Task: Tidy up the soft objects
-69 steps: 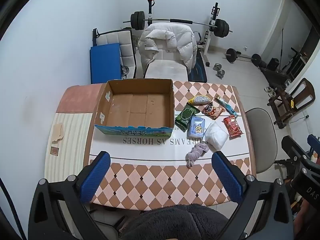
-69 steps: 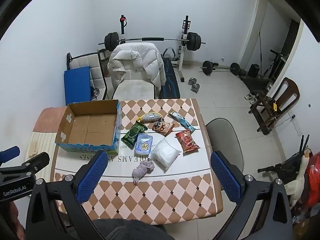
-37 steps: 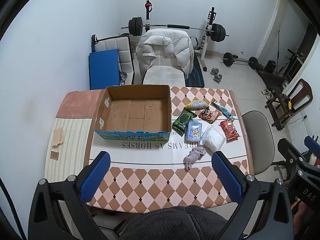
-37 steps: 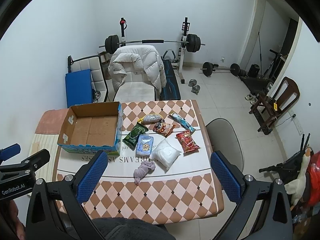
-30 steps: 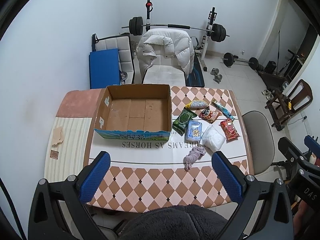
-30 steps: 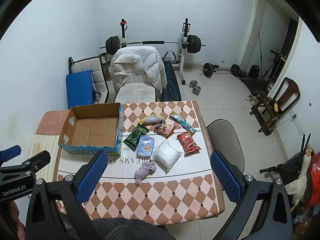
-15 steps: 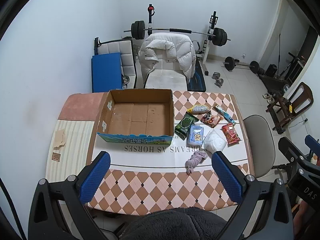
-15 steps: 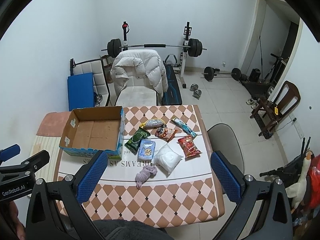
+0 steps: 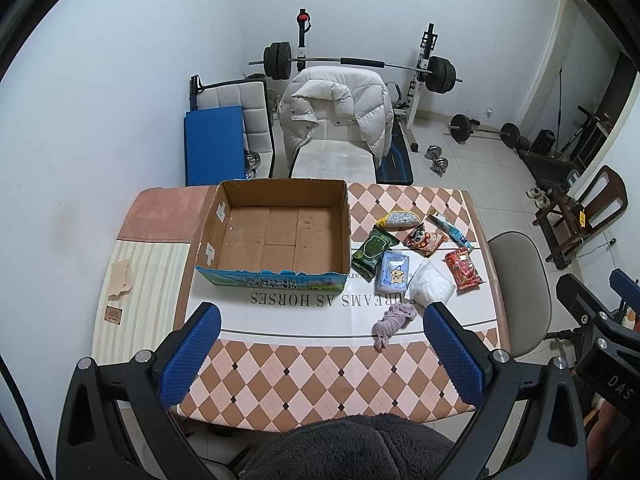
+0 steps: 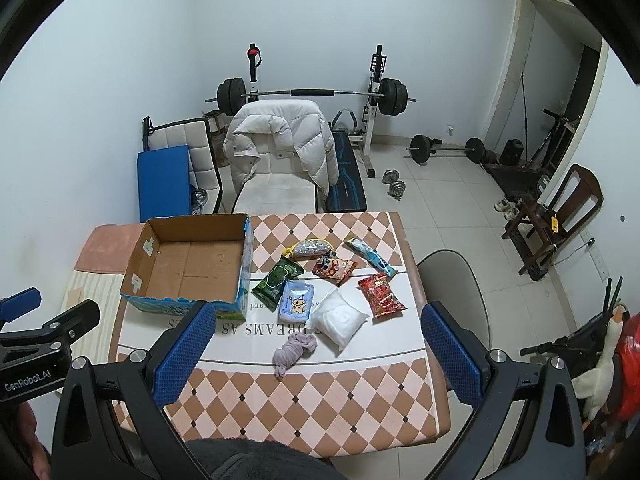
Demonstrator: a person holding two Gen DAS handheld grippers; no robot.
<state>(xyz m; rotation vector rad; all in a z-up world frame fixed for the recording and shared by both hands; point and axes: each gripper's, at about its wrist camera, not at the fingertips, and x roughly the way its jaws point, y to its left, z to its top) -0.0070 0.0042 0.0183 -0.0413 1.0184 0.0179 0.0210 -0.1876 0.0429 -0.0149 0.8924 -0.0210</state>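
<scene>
An empty open cardboard box [image 9: 276,236] [image 10: 188,264] stands on the table's left half. To its right lie several soft packs: a green pack [image 9: 374,249], a light blue tissue pack [image 9: 394,271] [image 10: 296,302], a white pouch [image 9: 432,286] [image 10: 338,320], a red snack bag [image 9: 464,269], an orange snack bag [image 9: 424,238], a silver pouch [image 9: 400,219] and a blue tube pack [image 9: 450,229]. A crumpled purple cloth [image 9: 392,322] [image 10: 294,348] lies nearest. My left gripper [image 9: 320,352] and right gripper [image 10: 316,352] hover high above the table's near edge, both open and empty.
The checkered table [image 9: 320,372] has a grey chair [image 9: 520,280] at its right side. A chair with a white puffer jacket [image 9: 336,112] stands behind it. Beyond are a barbell rack [image 9: 356,64], a blue mat [image 9: 214,144] and a wooden chair [image 9: 588,216].
Both grippers have tilted or risen slightly, so the table and its objects sit a little lower in both views. Nothing on the table has moved. Both stay open.
</scene>
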